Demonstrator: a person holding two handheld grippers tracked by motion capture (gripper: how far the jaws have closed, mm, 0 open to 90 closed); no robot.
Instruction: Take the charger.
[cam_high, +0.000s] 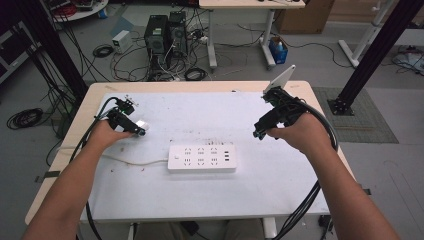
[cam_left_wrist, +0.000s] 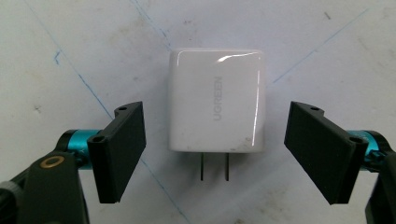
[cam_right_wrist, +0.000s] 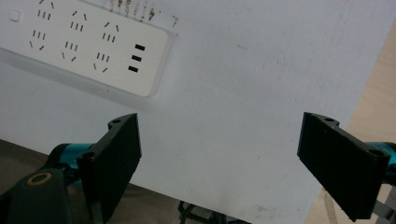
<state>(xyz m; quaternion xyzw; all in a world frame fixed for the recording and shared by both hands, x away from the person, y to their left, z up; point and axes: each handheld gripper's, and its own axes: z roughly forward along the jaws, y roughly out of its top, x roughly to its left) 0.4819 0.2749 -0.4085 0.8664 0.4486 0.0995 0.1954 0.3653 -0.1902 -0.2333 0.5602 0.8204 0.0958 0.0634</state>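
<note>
Overhead, the bench carries a white power strip near its middle, its cord running off to the left. The left gripper hangs over a small white charger well left of the strip; the gripper hides most of it, and how the jaws stand is hard to make out from here. The right gripper hovers right of the strip, its jaws too dark to read.

From the left gripper view, the left gripper stands spread wide, released, with the charger lying flat between the jaws, touching neither. Its two prongs point toward the camera.

From the right gripper view, the right gripper is likewise spread wide, grasping nothing, over bare bench. The strip is cut off at the upper left edge.
</note>
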